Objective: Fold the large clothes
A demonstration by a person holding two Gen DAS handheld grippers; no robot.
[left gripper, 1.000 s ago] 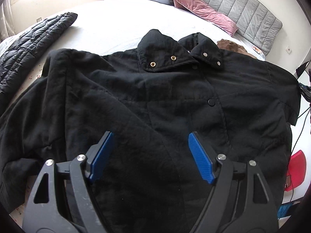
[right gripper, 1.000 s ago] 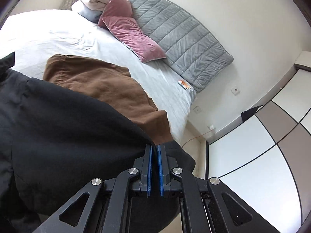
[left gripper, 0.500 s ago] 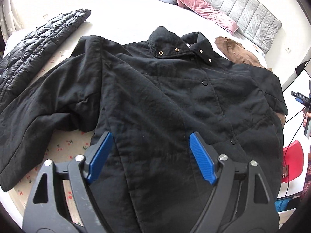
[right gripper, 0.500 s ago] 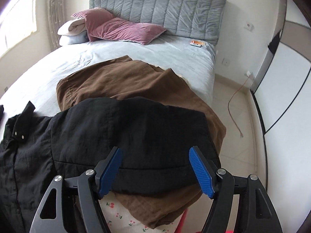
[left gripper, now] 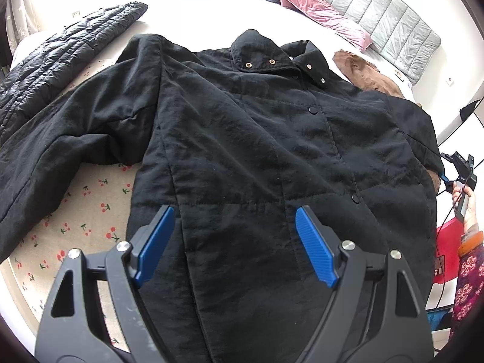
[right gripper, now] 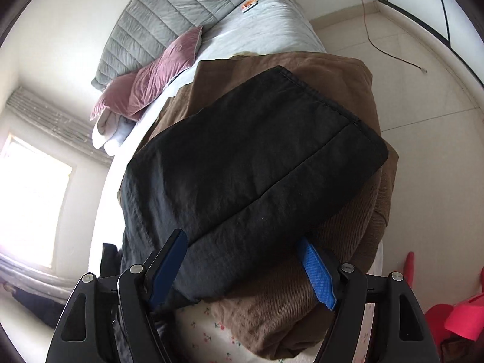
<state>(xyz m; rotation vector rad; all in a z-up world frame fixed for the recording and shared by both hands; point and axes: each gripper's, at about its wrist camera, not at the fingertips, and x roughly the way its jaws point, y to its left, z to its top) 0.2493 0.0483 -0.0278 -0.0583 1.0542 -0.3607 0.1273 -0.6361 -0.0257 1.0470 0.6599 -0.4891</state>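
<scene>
A large black snap-front jacket (left gripper: 257, 151) lies spread face up on the bed, collar toward the headboard. Its left sleeve (left gripper: 60, 139) stretches out over the cherry-print sheet. My left gripper (left gripper: 234, 242) is open and empty, hovering over the jacket's lower front. The jacket's right sleeve (right gripper: 257, 163) lies flat on a brown garment (right gripper: 348, 272) at the bed's edge. My right gripper (right gripper: 242, 266) is open just above that sleeve, holding nothing. The right gripper also shows at the far right of the left wrist view (left gripper: 456, 166).
A black quilted puffer jacket (left gripper: 60, 57) lies at the bed's far left. Pink pillows (left gripper: 320, 12) and a grey padded headboard (left gripper: 378, 9) are at the back. A red object (right gripper: 453, 311) sits on the floor to the right. A cable (right gripper: 390, 48) runs across the tiles.
My right gripper opened and let go of the black sleeve, which now lies flat on the brown garment. My left gripper drew back and up, showing more of the jacket.
</scene>
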